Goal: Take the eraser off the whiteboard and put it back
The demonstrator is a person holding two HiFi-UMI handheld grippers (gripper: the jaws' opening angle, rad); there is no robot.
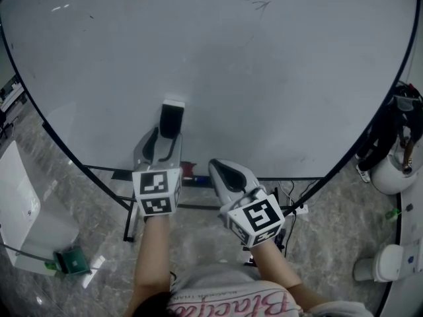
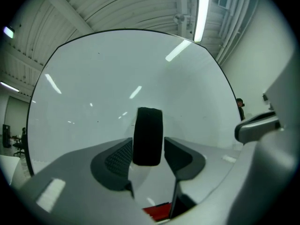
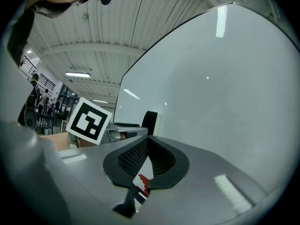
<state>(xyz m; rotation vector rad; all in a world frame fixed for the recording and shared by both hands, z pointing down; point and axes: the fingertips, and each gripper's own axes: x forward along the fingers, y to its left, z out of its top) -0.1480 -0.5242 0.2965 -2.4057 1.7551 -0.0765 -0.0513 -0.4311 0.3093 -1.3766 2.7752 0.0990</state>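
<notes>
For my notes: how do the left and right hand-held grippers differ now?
Left hand-held gripper: jaws apart around the black rectangular eraser on the white whiteboard. Right hand-held gripper: jaws together, empty. The left is at the board; the right is short of it. Both face the board.

The black eraser with a white back sits upright on the lower whiteboard.

- Eraser: near end hidden between the jaws of the left gripper, head view.
- Whiteboard: far edge cut off by the picture's edge.
- Scribble, far right: too faint to read.
- Green object, floor, near left: too small to identify.
</notes>
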